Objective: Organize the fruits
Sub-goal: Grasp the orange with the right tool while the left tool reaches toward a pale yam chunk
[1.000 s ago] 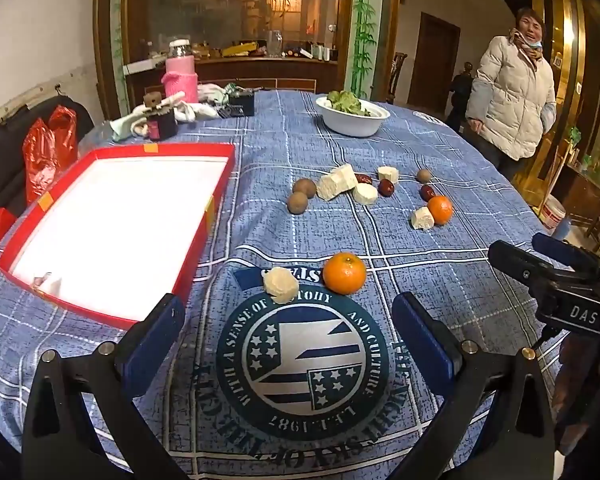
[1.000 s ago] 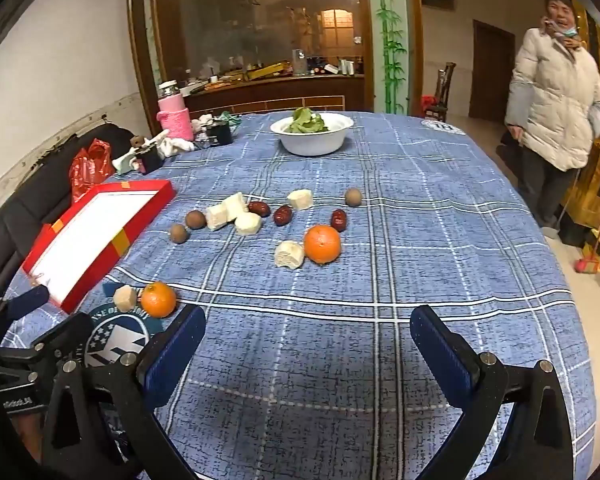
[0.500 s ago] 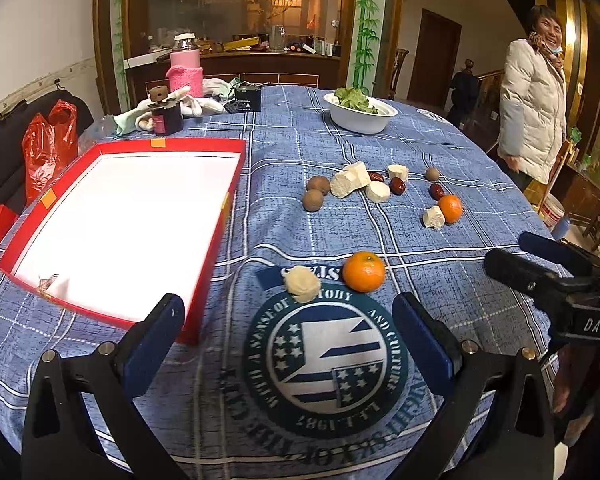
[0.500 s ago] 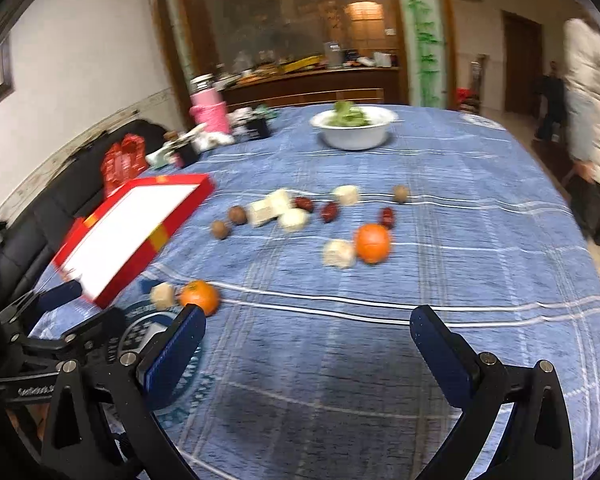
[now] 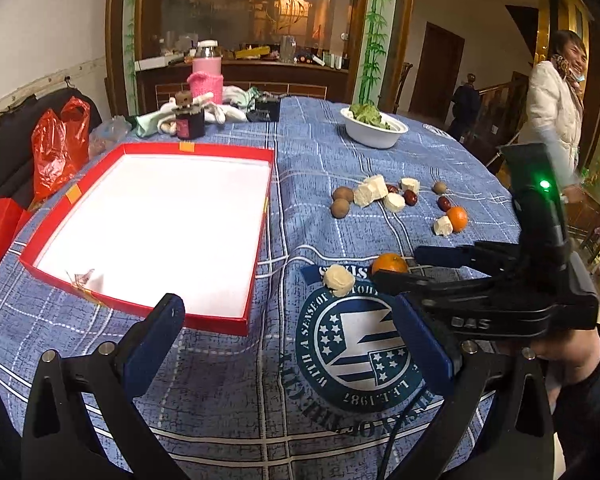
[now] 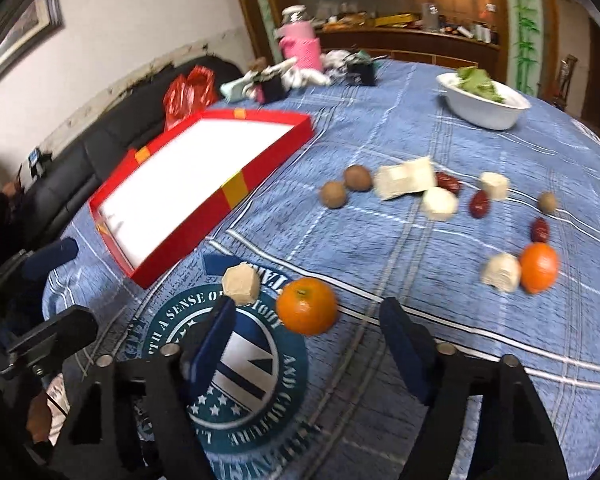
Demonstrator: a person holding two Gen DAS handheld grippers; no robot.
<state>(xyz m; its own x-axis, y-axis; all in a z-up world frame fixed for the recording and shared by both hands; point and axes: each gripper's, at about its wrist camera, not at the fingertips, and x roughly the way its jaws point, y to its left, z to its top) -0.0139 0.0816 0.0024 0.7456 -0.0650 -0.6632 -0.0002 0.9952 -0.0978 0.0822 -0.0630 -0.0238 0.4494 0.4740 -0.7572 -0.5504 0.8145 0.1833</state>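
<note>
A near orange (image 6: 307,306) lies on the round logo of the blue cloth, beside a pale chunk (image 6: 241,284); both show in the left wrist view, the orange (image 5: 389,264) and the chunk (image 5: 339,279). My right gripper (image 6: 310,344) is open, its fingers either side of and just short of the orange; it also shows in the left wrist view (image 5: 410,266). My left gripper (image 5: 286,344) is open and empty by the near corner of the red tray (image 5: 256,256). Further off lie brown fruits (image 6: 333,194), red dates (image 6: 480,204), pale chunks (image 6: 404,178) and a second orange (image 6: 539,267).
A white bowl of greens (image 5: 374,130) stands at the back. A pink bottle (image 5: 207,76), dark jar (image 5: 189,118) and cloths sit at the far left edge. A red bag (image 5: 58,140) lies off the table's left. A person in a white coat (image 5: 556,100) stands at right.
My right gripper has swung left and forward, down to the near orange. My left gripper has shifted left toward the tray's near corner. Both stay open.
</note>
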